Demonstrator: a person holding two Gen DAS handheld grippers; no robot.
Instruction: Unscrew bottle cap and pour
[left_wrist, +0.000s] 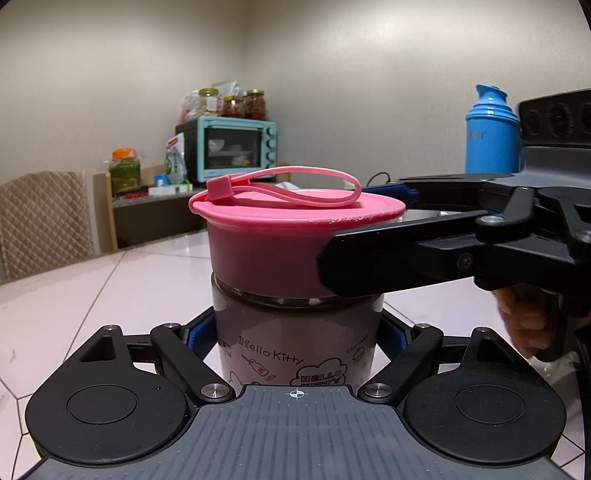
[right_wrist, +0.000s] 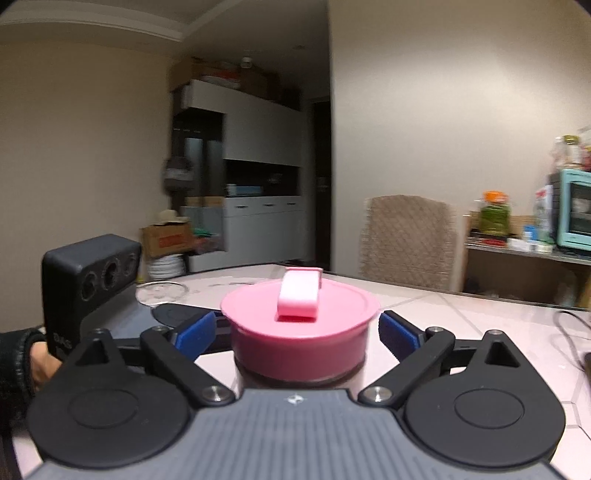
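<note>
The left gripper (left_wrist: 295, 332) hugs the see-through cartoon-printed bottle (left_wrist: 295, 350) tightly, low in the middle of the left wrist picture. The right gripper (right_wrist: 299, 328) sits wide around the round pink plastic cap (right_wrist: 300, 325), its blue pads (right_wrist: 195, 332) not touching. To do this step well, it should squeeze the cap evenly, then twist while the bottle stays steady. The bottle stands upright on the white tiled table (left_wrist: 110, 280). A thin pink strap (left_wrist: 295, 186) lies looped on the cap.

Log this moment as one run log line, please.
left tongs: shut on Hello Kitty glass bottle | right tongs: open around round pink plastic cap, pads clear | cap on
</note>
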